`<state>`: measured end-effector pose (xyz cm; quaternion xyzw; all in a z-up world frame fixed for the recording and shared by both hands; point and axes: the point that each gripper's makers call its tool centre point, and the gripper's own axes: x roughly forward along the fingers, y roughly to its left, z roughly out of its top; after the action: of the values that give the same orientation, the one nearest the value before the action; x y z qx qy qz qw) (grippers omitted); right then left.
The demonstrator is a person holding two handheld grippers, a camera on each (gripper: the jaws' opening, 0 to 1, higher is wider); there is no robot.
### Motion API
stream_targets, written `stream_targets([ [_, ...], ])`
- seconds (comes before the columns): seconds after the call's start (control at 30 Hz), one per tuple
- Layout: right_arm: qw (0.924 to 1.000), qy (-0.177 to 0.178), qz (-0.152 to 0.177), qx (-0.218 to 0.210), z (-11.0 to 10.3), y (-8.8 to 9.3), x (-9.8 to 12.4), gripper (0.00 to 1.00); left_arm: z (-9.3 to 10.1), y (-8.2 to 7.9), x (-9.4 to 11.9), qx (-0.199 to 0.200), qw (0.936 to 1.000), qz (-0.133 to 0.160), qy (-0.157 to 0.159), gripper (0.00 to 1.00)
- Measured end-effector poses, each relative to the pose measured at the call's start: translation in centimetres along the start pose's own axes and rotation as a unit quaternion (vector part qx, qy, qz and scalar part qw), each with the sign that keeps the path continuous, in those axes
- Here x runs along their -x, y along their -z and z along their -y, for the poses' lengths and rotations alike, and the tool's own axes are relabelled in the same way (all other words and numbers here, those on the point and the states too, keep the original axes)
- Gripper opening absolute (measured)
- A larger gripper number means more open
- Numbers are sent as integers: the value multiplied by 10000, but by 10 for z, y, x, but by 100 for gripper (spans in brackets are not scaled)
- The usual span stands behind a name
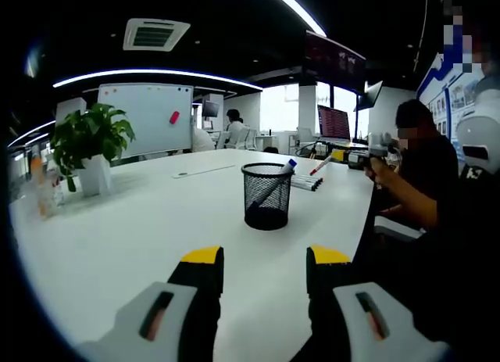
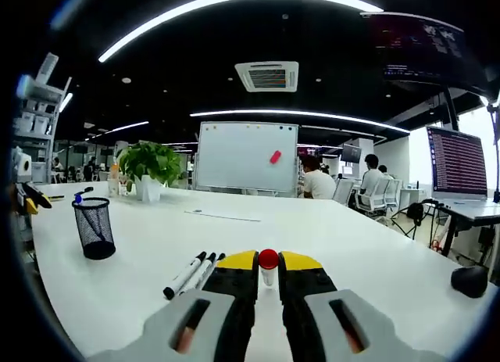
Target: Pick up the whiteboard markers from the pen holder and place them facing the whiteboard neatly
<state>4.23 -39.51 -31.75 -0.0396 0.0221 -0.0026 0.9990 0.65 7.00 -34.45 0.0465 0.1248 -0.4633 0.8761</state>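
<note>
- Above the white worktop (image 2: 375, 260), the right tongs (image 2: 268, 270) are closed on a red-capped whiteboard marker (image 2: 268, 267); the cap stands up between the yellow-tipped jaws, which are drawn nearly together around the barrel.
- Just beside the right tongs, on the side toward the pen holder, a short row of markers (image 2: 191, 274) lies on the worktop, side by side, tips pointing roughly toward the whiteboard (image 2: 246, 156) at the far end of the room.
- Farther along the worktop stands the black mesh pen holder (image 2: 94, 227), with a blue-capped marker (image 2: 78, 198) showing at its rim.
- From the left gripper view, the left tongs (image 1: 262, 262) hover over the worktop with jaws well apart and nothing between them; they face the pen holder (image 1: 266, 195) but are not touching it.
- One blue-capped marker (image 1: 287, 166) leans out of the holder; beyond it the laid-down row (image 1: 306, 183) is visible, and the right tongs (image 1: 355, 156) are held by a person seated at the worktop's edge.
- Step in hand, as judged: placement of the red-capped marker, with at least one marker left in the holder.
- Next move, as judged: the held marker must be lowered beside the row, parallel to its neighbours and aimed at the whiteboard, then released without nudging them; the left tongs are positioned to close on the leaning blue-capped marker.
</note>
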Motion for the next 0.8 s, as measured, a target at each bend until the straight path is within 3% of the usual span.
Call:
stream_targets([
  [0.8,9983,2,-577,-9,-2,19,-18,13,-1,2,-2,25,10000,-20,19,44],
])
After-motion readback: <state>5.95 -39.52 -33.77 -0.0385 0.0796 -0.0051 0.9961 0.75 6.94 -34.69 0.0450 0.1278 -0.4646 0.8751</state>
